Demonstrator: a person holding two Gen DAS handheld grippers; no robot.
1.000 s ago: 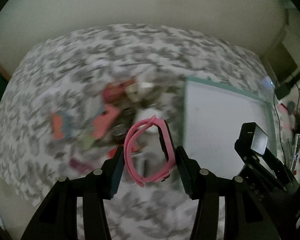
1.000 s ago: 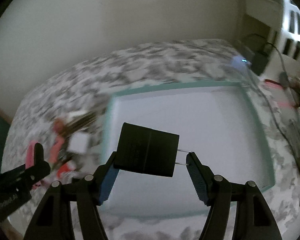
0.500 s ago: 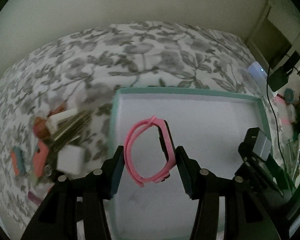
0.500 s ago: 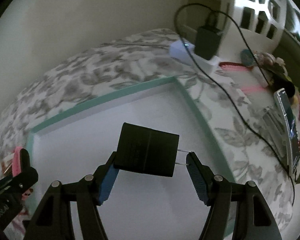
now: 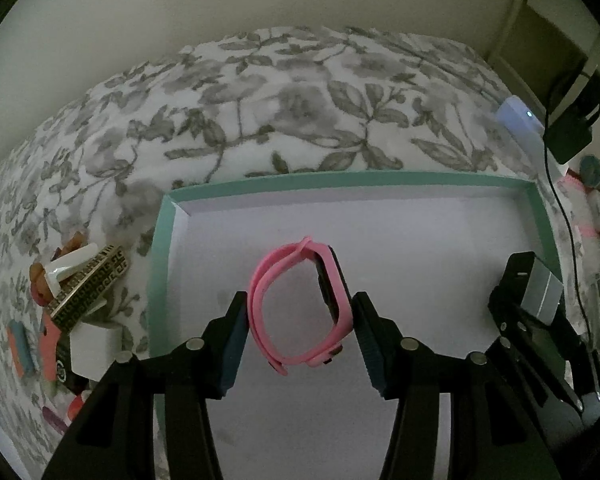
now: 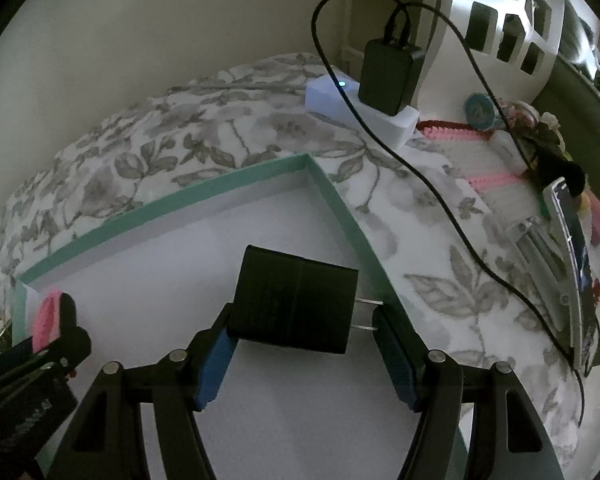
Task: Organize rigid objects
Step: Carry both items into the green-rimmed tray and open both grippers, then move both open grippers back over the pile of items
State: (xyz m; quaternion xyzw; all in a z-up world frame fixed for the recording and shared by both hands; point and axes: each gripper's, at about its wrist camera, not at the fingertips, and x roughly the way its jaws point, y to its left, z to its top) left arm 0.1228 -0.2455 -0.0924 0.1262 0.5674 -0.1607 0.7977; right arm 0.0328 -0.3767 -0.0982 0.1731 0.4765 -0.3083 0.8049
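My left gripper (image 5: 300, 328) is shut on a pink wristband watch (image 5: 296, 304) and holds it above the white floor of a teal-rimmed tray (image 5: 340, 180). My right gripper (image 6: 304, 344) is shut on a black plug adapter (image 6: 294, 304), its two metal prongs pointing right, above the same tray (image 6: 220, 192) near its right wall. The right gripper with the adapter also shows at the right in the left wrist view (image 5: 528, 292). The left gripper and pink band show at the left in the right wrist view (image 6: 50, 320).
A heap of small objects (image 5: 80, 292) lies on the floral cloth left of the tray: a patterned bar, a white block, orange pieces. Right of the tray are a white box with a black charger (image 6: 388, 76), a black cable (image 6: 440, 200), a phone (image 6: 572, 248) and a white basket.
Both grippers have moved right, from over the heap to above the tray. The right wrist view swung toward the tray's far right corner. Each grip is unchanged.
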